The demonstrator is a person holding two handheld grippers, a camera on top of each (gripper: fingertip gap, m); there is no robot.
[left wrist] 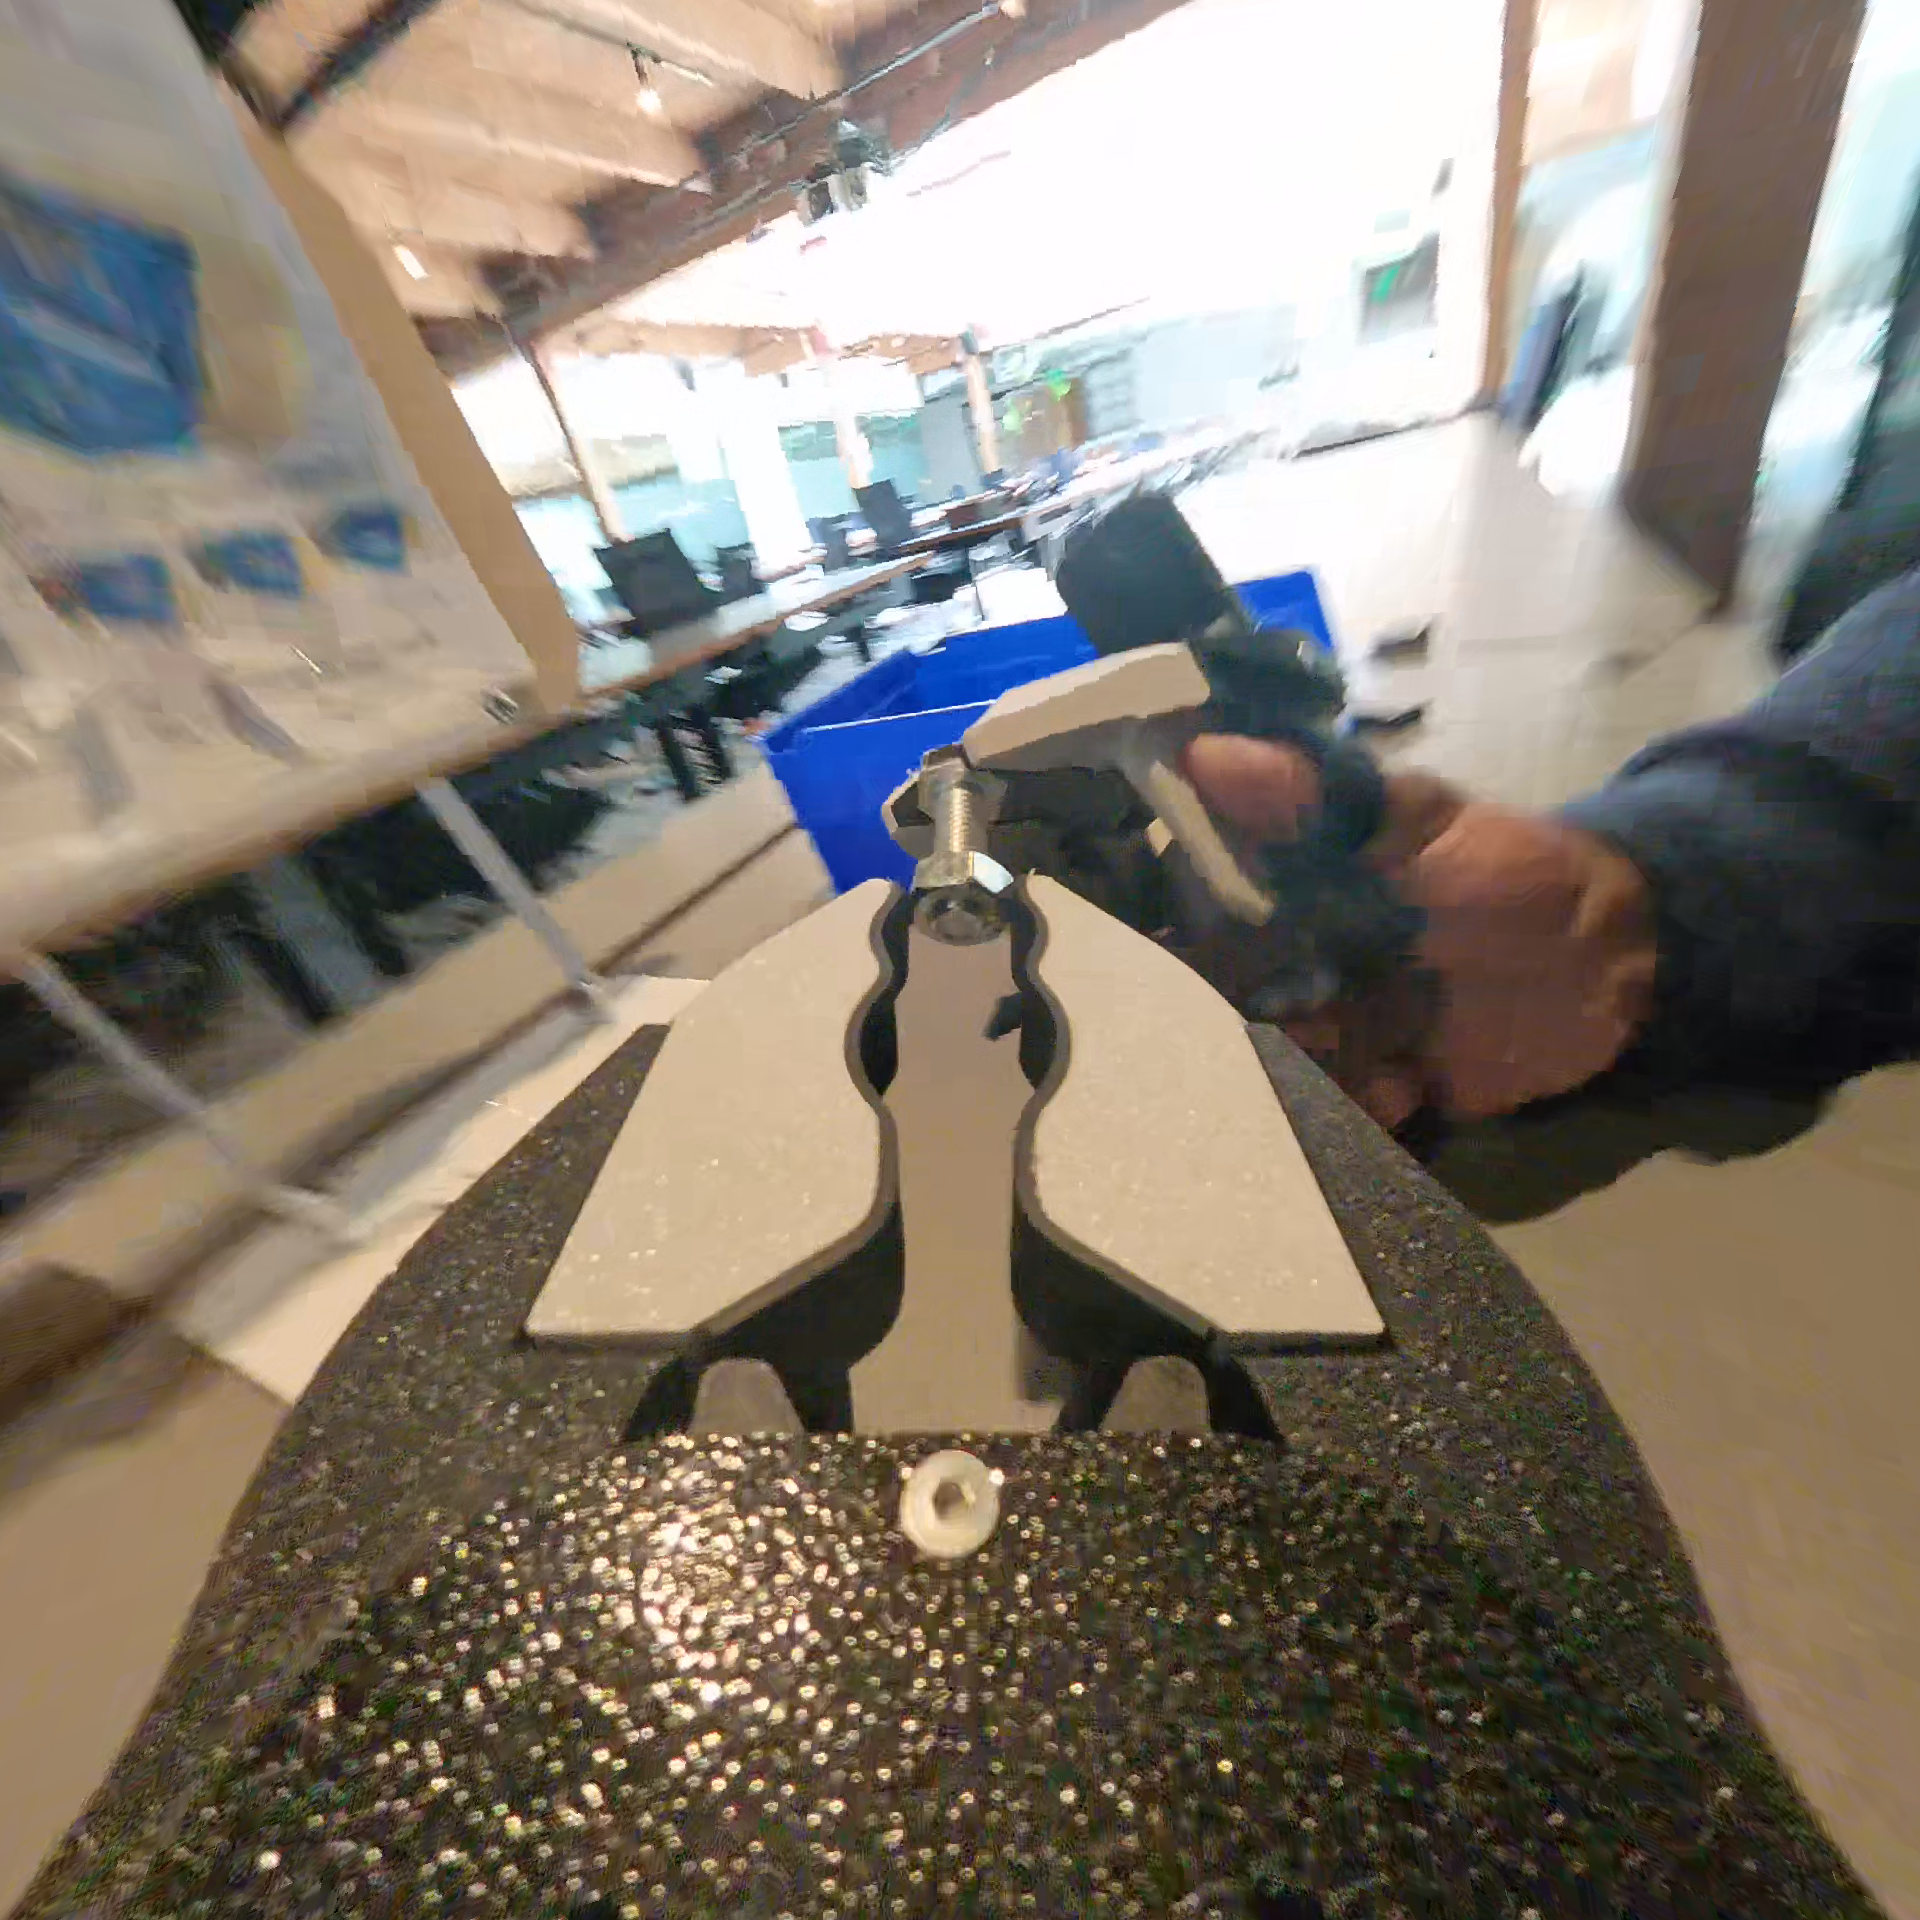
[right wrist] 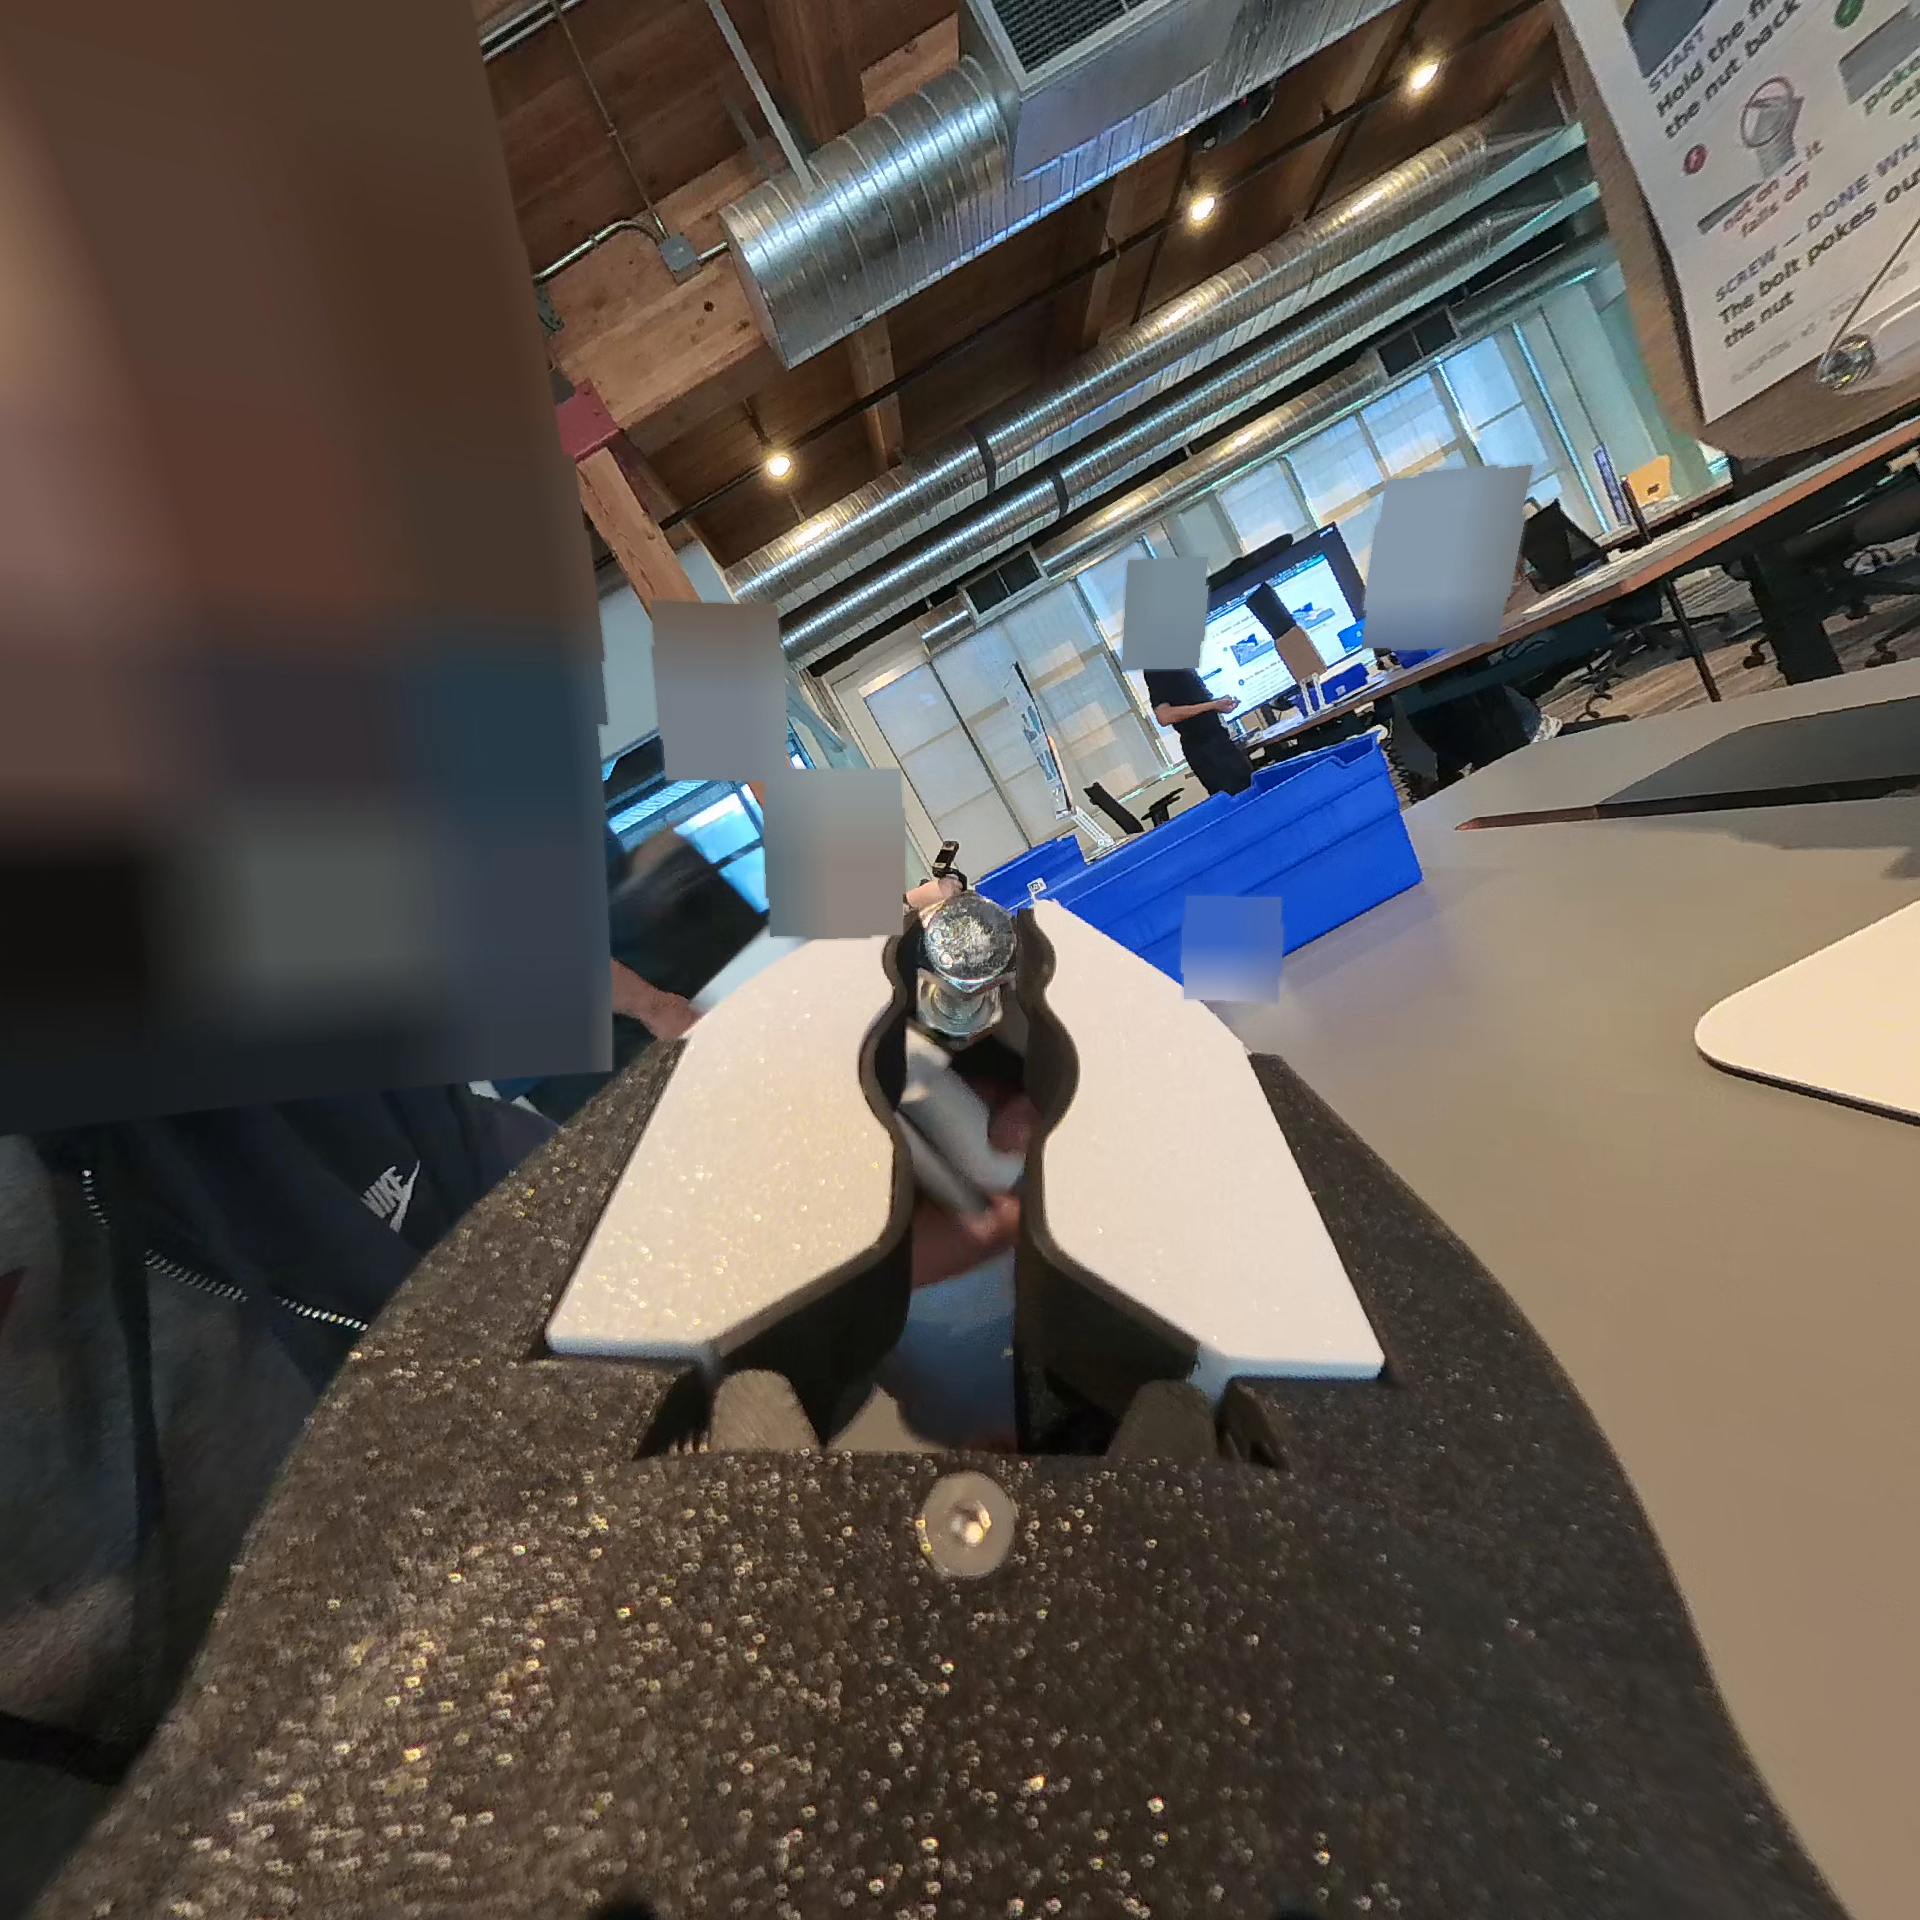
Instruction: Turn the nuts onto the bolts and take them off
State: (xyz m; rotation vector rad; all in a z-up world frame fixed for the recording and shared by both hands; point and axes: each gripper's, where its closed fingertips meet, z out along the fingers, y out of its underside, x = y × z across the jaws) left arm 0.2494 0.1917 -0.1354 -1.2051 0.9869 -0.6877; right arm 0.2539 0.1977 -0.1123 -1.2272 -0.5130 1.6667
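A silver bolt (left wrist: 954, 816) is held in the air between both grippers. My left gripper (left wrist: 961, 896) is shut on the nut (left wrist: 971, 871), which sits on the bolt's near end. The right gripper's grey finger (left wrist: 1081, 707) shows beyond it, at the bolt's far end. In the right wrist view my right gripper (right wrist: 966, 927) is shut on the bolt's hex head (right wrist: 971, 948). The nut (right wrist: 951, 1013) shows just below the head, with the left gripper's fingers (right wrist: 956, 1143) beyond it.
A person's hand (left wrist: 1507, 935) in a dark sleeve holds the right gripper. Blue bins (right wrist: 1247, 842) stand on the grey table (right wrist: 1558, 1091), with a white pad (right wrist: 1829, 1029) and a dark mat (right wrist: 1766, 769) to the right. A person in a dark jacket (right wrist: 260, 1247) is close on the left.
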